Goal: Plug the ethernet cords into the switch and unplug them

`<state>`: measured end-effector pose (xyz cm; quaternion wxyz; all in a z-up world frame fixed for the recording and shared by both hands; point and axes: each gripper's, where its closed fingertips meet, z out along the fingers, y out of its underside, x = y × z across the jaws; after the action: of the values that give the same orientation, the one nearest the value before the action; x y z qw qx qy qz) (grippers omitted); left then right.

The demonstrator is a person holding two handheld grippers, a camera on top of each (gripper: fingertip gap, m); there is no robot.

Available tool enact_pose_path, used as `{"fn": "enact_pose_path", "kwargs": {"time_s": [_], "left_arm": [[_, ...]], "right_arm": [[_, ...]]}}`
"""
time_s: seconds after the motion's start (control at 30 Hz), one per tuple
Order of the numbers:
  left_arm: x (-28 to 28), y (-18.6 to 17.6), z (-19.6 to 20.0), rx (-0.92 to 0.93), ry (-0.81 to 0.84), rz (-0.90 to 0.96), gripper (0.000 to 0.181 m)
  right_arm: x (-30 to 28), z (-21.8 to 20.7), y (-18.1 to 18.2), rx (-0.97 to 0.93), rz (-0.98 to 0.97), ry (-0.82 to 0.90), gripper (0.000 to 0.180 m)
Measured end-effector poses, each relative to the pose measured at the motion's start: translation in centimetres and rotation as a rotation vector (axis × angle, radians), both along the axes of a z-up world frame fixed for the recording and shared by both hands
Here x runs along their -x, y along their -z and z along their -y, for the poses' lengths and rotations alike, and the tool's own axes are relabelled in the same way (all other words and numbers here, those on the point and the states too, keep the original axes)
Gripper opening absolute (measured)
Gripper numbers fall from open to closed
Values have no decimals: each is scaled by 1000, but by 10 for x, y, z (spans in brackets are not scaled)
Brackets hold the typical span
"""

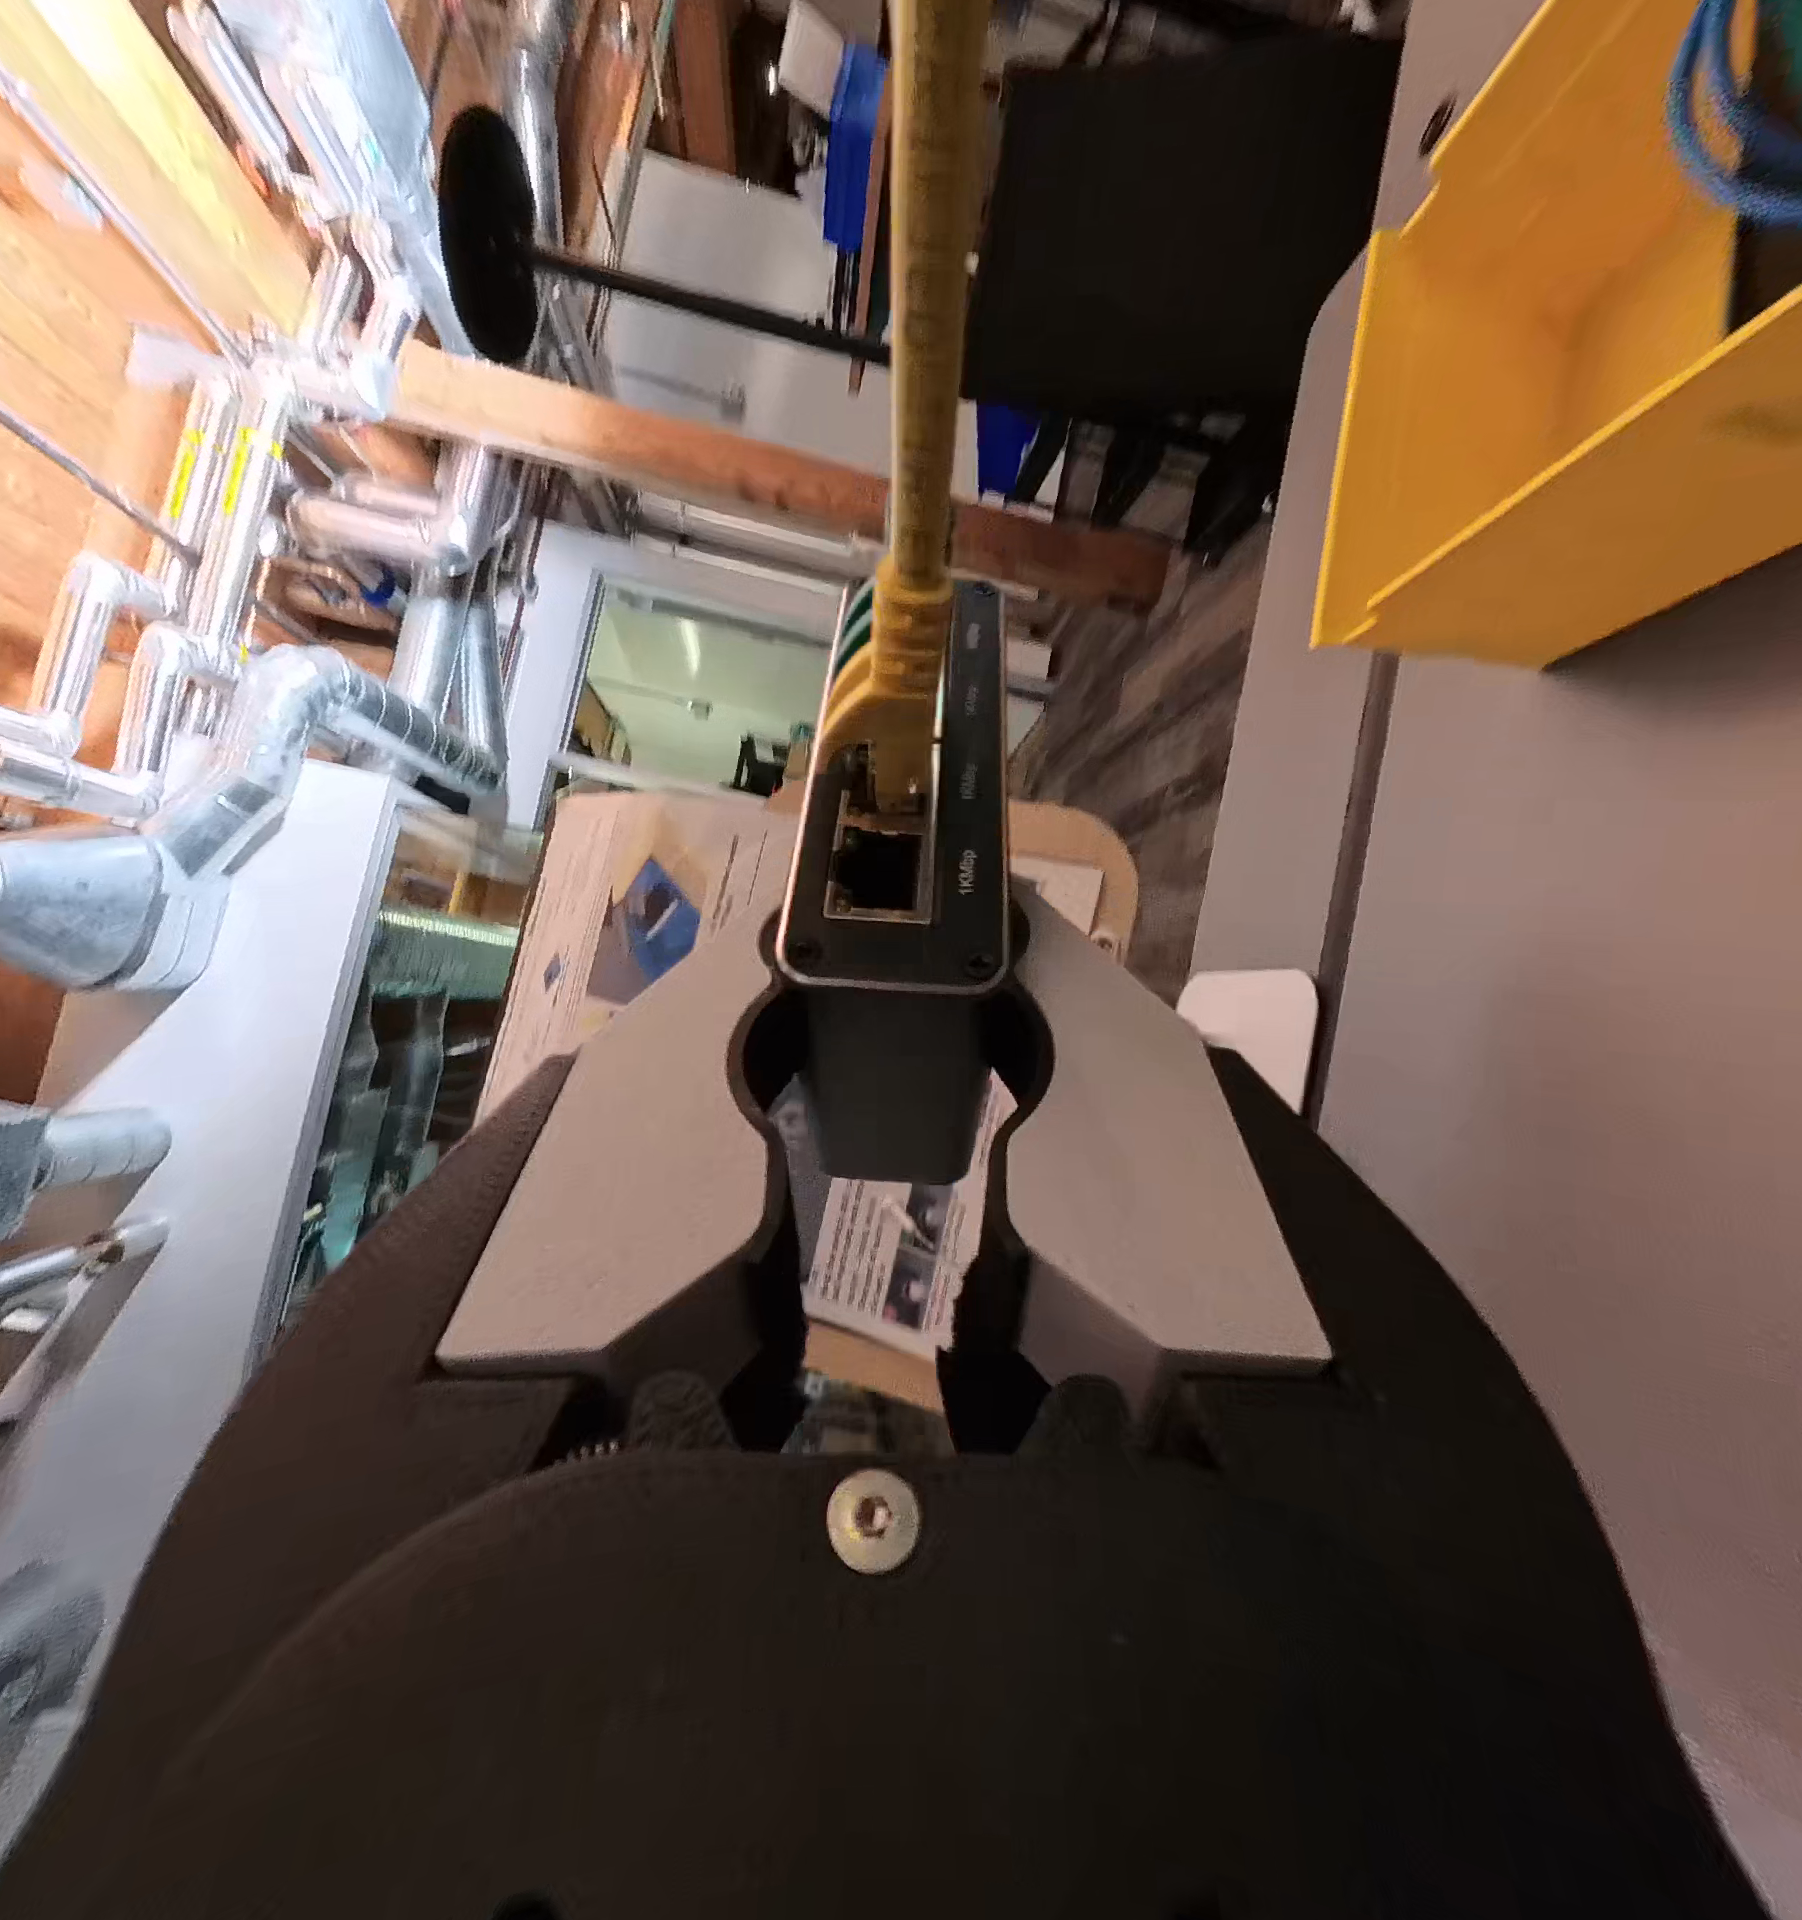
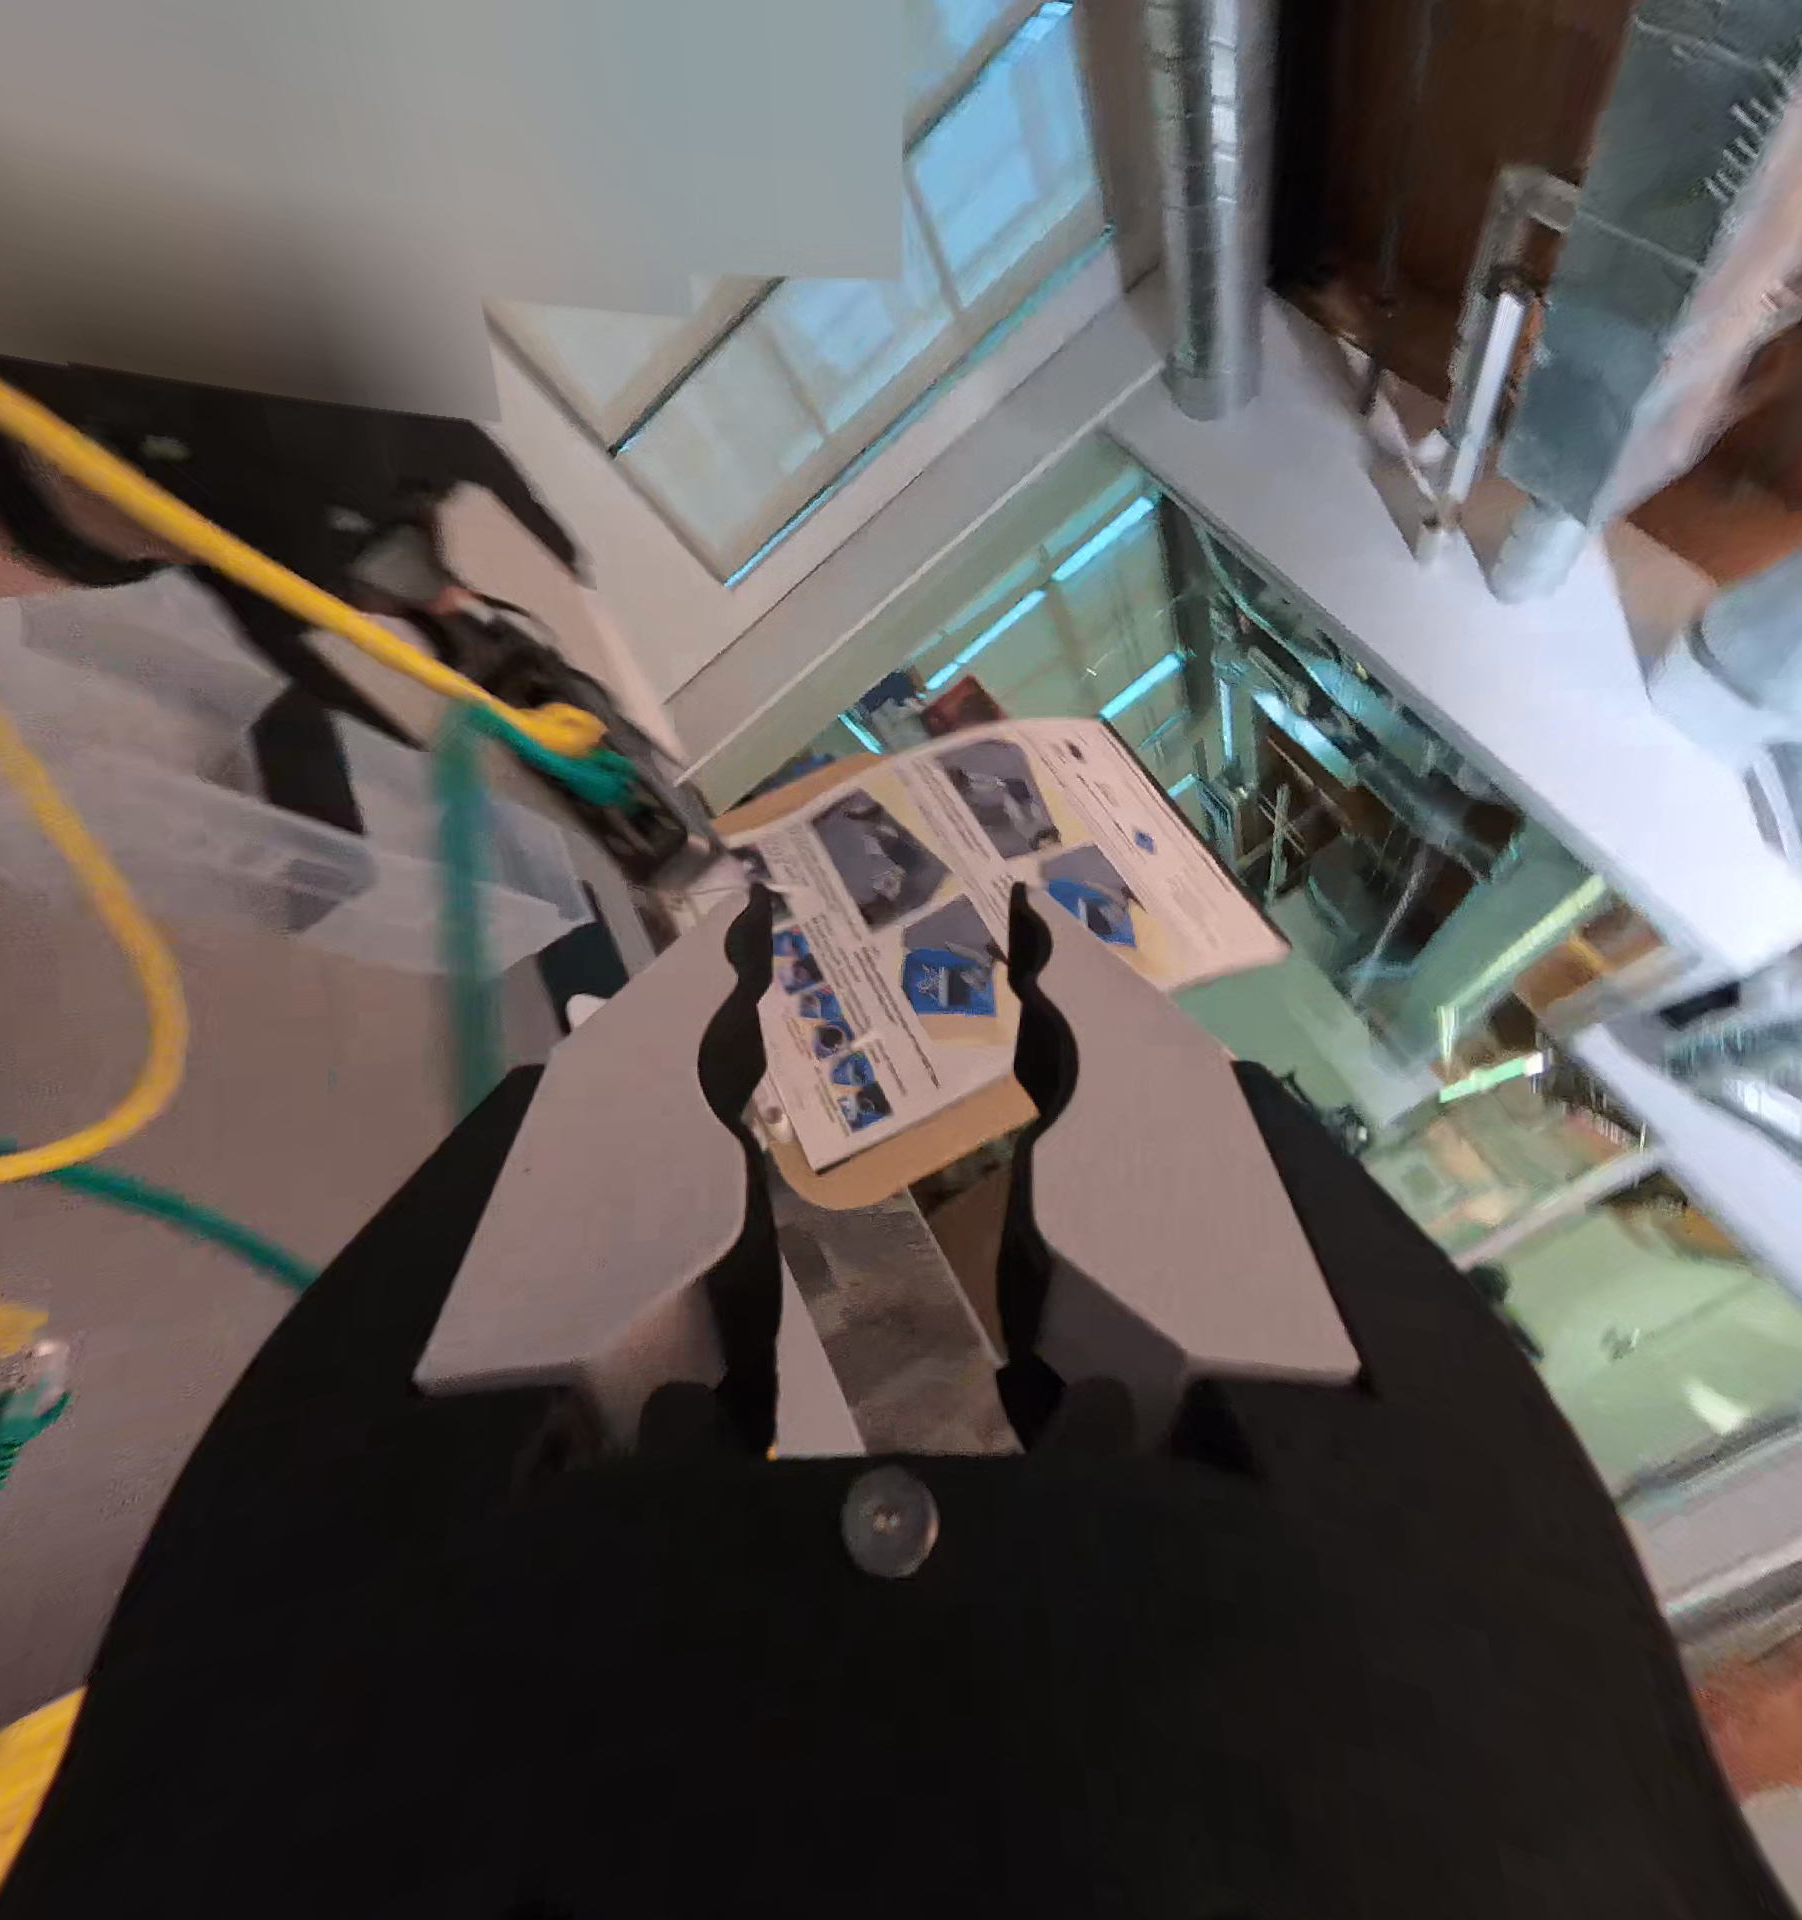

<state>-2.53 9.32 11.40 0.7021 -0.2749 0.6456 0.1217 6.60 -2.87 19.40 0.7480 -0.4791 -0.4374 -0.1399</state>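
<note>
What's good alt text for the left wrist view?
The left gripper is shut on a black switch, held end-on to the camera. A yellow cord is plugged into it next to an empty port, with more plugs behind. A yellow bin sits at upper right; blurred pipes and wooden beams fill the left.

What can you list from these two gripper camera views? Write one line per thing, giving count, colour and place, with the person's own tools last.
Switch: one, black, clamped in the left gripper; nearest port empty.
Yellow cords: at least two, one plugged beside the empty port.
Green cords: at least two, one plugged in, one loose plug at lower left of the right view.
Yellow bin: one, upper right, blue cable inside.
Printed sheet: one, on a tan board, beyond the fingers.
Left gripper: grey fingers, shut on switch.
Right gripper: grey fingers, open, empty.
</note>
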Motion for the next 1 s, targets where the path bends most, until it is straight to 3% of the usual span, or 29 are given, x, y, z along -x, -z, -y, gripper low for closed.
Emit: {"fn": "enact_pose_path", "kwargs": {"time_s": [0.13,0.37,0.53,1.0], "left_arm": [[6,2,-13,5,-71,-13,33],[0,5,-4,28,-70,-37,33],[-8,11,5,11,-65,-77,32],[-17,18,13,-21,-78,-118,32]], "right_arm": [[81,36,18,38,227,-105,47],[87,-16,58,87,530,244,50],[101,-41,69,67,585,240,34],[91,-50,82,134,622,283,27]]}}
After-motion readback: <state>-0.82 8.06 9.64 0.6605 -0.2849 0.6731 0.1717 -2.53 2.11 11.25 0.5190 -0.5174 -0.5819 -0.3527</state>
